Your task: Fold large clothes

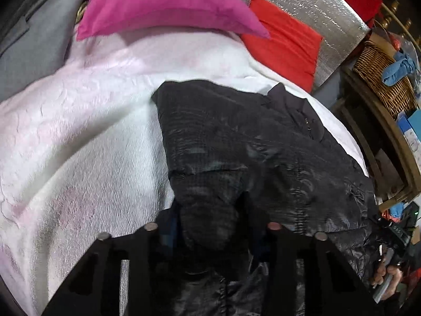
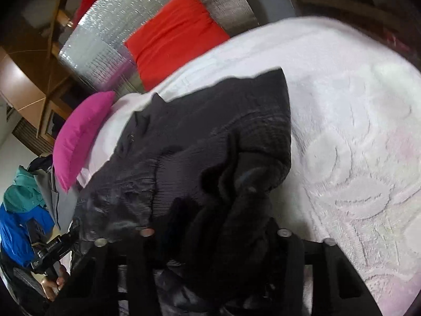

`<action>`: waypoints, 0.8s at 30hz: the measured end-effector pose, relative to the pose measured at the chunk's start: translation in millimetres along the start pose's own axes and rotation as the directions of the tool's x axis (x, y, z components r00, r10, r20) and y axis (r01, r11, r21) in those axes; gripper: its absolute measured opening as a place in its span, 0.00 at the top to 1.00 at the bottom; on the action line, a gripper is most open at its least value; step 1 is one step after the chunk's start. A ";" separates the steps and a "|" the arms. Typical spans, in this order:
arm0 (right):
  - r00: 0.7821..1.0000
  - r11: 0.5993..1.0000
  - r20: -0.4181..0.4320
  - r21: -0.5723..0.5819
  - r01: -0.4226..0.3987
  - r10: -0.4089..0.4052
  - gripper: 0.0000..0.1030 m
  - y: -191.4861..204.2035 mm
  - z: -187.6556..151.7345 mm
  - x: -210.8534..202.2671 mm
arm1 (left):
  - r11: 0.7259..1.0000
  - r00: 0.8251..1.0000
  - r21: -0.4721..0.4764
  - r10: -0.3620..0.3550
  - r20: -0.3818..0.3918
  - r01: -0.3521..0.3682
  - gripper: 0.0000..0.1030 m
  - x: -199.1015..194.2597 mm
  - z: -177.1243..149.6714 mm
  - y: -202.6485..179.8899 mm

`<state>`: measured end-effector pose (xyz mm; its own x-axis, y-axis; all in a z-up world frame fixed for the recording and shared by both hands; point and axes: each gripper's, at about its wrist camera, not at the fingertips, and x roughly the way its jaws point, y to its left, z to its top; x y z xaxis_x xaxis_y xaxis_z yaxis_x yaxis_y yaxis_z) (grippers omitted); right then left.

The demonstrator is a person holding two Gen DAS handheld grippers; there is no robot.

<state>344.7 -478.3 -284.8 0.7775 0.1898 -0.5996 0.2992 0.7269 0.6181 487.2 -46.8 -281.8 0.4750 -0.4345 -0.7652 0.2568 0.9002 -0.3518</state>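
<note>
You're early on: the black jacket [image 1: 236, 142] sprawls crumpled mid-frame on the white bedspread [image 1: 79, 131], both your left gripper [image 1: 210, 230] and right gripper [image 2: 214, 233] pinching bunched hem, every fold remaining.

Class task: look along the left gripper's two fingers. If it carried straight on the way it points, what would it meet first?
The black garment. A bunched fold of it already sits between the jaws of the left gripper, and more of it spreads ahead over the white blanket. Depth is hard to judge in this view.
</note>
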 end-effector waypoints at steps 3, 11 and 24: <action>0.996 0.999 0.083 -0.022 -0.025 0.027 0.61 14.8 2.5 -24.2 | 0.998 0.997 0.053 0.035 0.063 -0.039 0.69 -13.3 0.6 -16.4; 0.999 0.999 -0.037 0.045 0.001 0.001 0.61 -4.1 -4.6 -7.4 | 0.994 0.996 0.051 0.093 0.017 -0.094 0.57 -4.3 5.8 -12.7; 0.992 0.992 -0.118 0.126 -0.025 0.040 0.17 -15.0 -11.6 5.9 | 0.998 0.998 -0.055 0.022 -0.053 -0.025 0.33 6.6 -3.9 17.5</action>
<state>338.4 -480.4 -303.5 0.7183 0.2953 -0.6300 0.3470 0.6329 0.6922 491.5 -33.8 -295.1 0.4354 -0.4127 -0.8001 0.1986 0.9109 -0.3618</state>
